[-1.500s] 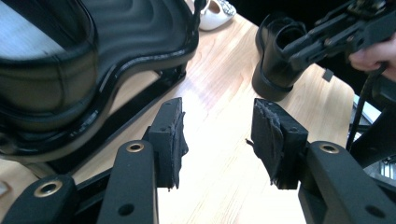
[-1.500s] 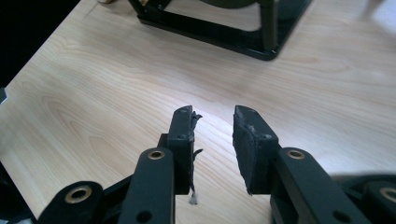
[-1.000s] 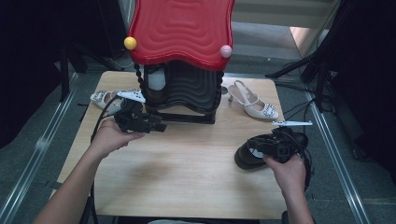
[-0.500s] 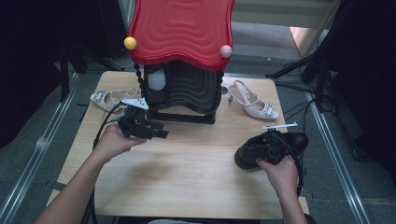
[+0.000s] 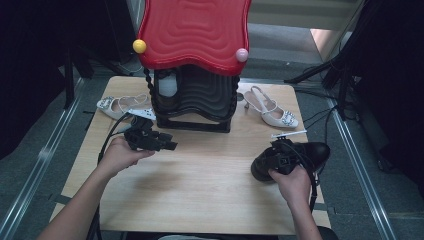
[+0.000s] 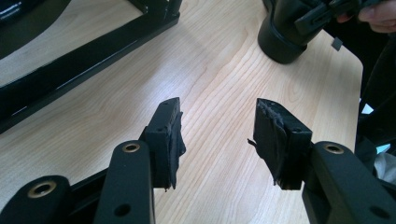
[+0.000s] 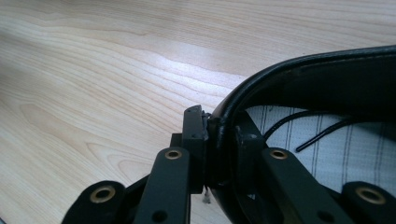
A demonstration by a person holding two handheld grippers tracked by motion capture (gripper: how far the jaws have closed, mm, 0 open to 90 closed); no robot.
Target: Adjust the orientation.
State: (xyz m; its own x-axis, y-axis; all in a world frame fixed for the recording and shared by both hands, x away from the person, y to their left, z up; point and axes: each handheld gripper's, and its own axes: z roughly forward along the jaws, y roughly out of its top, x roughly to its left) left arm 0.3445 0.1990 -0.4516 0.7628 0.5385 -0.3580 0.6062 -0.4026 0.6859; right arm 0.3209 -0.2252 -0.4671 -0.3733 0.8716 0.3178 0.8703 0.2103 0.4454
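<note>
— Where does the work stand?
— The right gripper [image 5: 283, 159] has just closed its jaws on the collar of the black shoe [image 5: 306, 152], which sits flat near the right edge of the table [image 5: 200, 200]; the lift is not yet made.
— And the other hand?
— The left gripper [image 6: 217, 133] hangs spread over bare wood beside the red-topped rack [image 5: 195, 95], holding nothing.

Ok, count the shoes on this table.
3: a white heeled shoe back left, another white heeled shoe back right, a black shoe front right. The rack may hide more.
</note>
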